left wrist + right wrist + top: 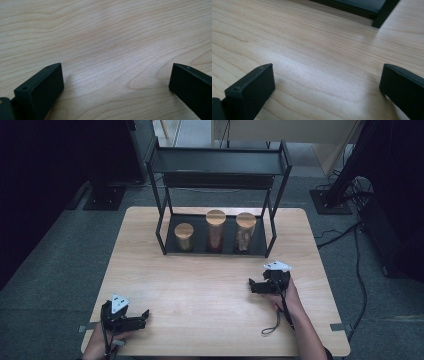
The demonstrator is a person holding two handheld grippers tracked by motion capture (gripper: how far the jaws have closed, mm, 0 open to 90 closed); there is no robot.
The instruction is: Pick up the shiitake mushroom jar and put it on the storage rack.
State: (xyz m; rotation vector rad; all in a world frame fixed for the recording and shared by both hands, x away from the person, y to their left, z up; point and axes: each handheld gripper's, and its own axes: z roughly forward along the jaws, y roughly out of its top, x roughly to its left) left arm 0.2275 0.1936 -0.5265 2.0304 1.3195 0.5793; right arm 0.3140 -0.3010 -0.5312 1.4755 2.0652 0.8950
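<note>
The three jars stand upright on the bottom shelf of the rack (pixel 162 227), long axes vertical, wooden lids up. The right jar (pixel 245 232) is the nearest to the right tongs (pixel 254 285), ahead of them and well apart; the middle jar (pixel 215 230) and the short jar (pixel 184 236) follow in a row to the left tongs' side. Both tongs rest low over the tabletop (pixel 200 300), jaws wide apart and empty. The left tongs (pixel 144 315) lie far from the rack. Judged step: approach. Advance the right tongs level, jaws either side of the jar body below the lid, clear of the rack post (pixel 272 232), then close squarely.
</note>
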